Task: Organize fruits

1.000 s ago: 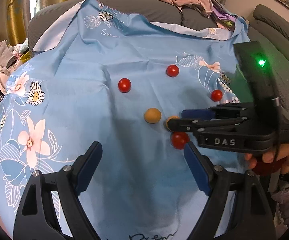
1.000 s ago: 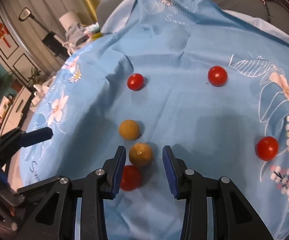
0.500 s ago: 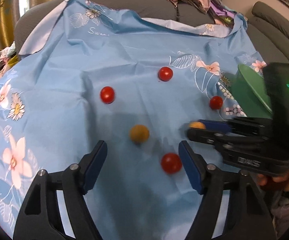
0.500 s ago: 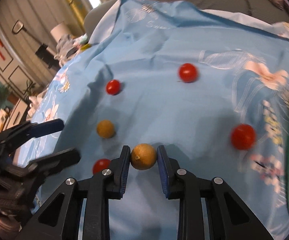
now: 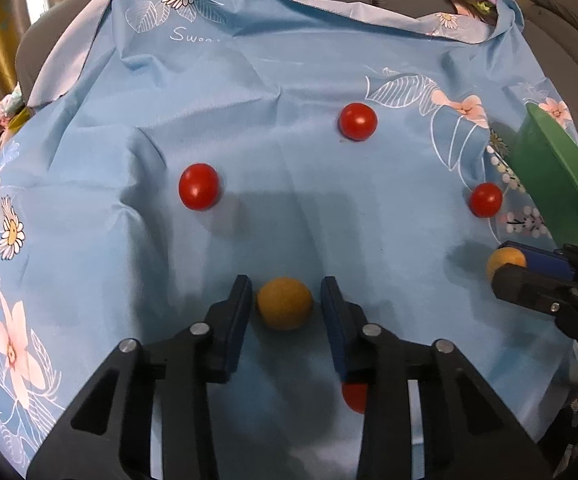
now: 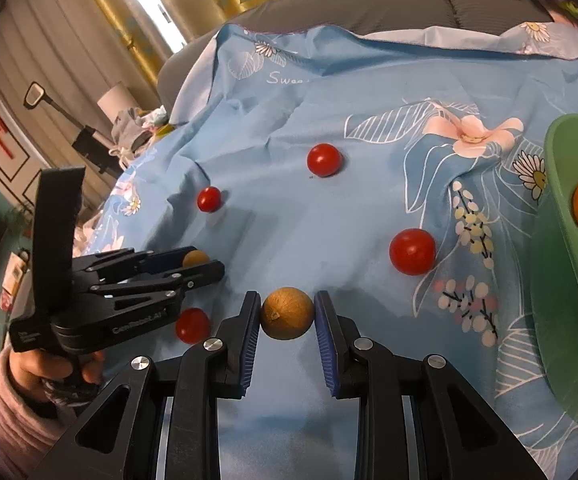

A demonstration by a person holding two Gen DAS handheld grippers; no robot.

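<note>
We pinch one brown round fruit (image 6: 287, 313) in our right gripper (image 6: 287, 314) while our left gripper (image 5: 285, 304) is closing around another brown fruit (image 5: 285, 303), its pads not yet touching.

Both wrist views look steeply down, close over the same blue cloth (image 5: 289, 80).
</note>
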